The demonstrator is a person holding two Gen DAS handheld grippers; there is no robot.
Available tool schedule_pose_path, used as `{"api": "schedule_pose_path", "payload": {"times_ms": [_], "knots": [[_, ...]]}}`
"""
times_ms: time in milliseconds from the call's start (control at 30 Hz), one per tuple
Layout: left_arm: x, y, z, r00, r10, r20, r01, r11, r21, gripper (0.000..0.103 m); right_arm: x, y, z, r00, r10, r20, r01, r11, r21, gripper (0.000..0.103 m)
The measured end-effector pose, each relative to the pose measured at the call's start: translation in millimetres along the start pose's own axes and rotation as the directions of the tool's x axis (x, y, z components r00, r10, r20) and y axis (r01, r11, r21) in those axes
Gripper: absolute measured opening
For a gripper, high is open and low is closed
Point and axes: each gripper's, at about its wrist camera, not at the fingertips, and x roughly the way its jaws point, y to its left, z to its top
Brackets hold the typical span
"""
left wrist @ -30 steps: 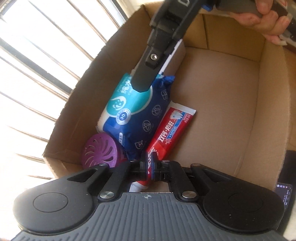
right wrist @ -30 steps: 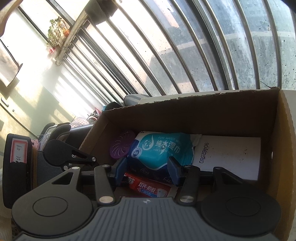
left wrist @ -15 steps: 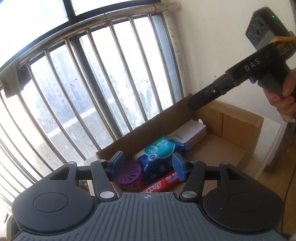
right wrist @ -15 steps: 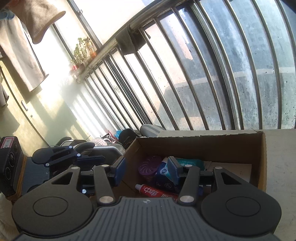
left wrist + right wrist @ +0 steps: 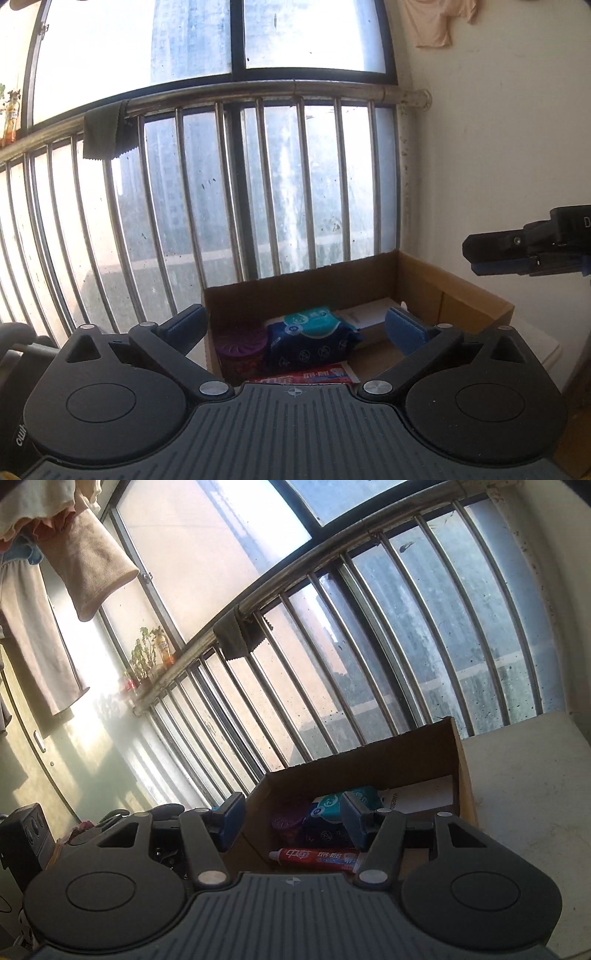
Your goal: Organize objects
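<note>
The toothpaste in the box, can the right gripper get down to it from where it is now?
Probably yes. The toothpaste lies flat at the near edge of the open box, nothing on top, and the right gripper is open and empty.

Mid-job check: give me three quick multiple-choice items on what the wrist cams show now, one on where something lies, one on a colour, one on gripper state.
1. Where does the toothpaste tube lie?
A. Inside the cardboard box, at its near side
B. On the white surface beside the box
C. Hung on the window rail

2. What colour is the round air freshener?
A. Green
B. Purple
C. Yellow

3. How does the right gripper stand?
A. Shut on the wet wipes pack
B. Shut, holding nothing
C. Open, holding nothing

Answers:
1. A, the tube rests on the box floor in front of the wet wipes pack.
2. B, its vented lid is purple.
3. C, its blue pads stand wide apart with nothing between them.
</note>
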Motion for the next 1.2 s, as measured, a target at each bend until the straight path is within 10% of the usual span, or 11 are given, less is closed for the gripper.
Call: {"api": "schedule_pose_path", "payload": {"times_ms": [367, 1200], "knots": [[-2.3, -22.8, -19.4, 0.970, 0.244, 0.018, -0.243, 0.970, -0.019, 0.103, -23.5, 21.7, -32.9, 0.986, -0.094, 0.138, 0.096, 0.995, -0.010, 0.064], [-31.8, -29.7, -16.3, 0.975, 0.220, 0.025, -0.218, 0.974, -0.069, 0.103, -42.9, 33.4, -50.0, 0.968, -0.186, 0.170, 0.199, 0.978, -0.064, 0.070]]}}
